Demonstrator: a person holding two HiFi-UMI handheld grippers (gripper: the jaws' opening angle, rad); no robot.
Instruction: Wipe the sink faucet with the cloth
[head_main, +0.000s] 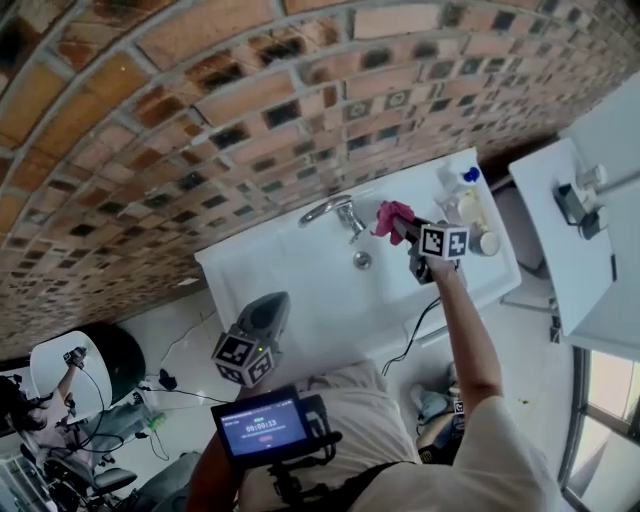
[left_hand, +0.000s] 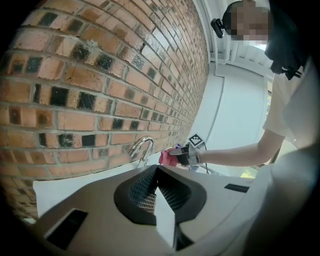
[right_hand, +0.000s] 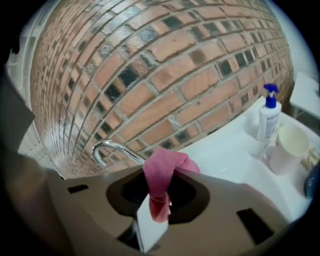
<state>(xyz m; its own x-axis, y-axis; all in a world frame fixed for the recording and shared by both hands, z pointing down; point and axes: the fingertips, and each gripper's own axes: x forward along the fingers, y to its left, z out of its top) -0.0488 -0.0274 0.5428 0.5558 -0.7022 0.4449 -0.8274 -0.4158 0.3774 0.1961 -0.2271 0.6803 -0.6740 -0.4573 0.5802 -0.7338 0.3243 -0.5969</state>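
Note:
A chrome faucet curves over the white sink against the brick wall. My right gripper is shut on a pink cloth, held just right of the faucet, a small gap between them. In the right gripper view the cloth bulges from the jaws, with the faucet to its left. My left gripper hangs back at the sink's near edge, shut with nothing in it. The left gripper view has the faucet and cloth far ahead.
A blue-pump soap bottle and a cream cup stand at the sink's right end. The drain sits in the basin's middle. A white shelf lies to the right, a round black bin to the left.

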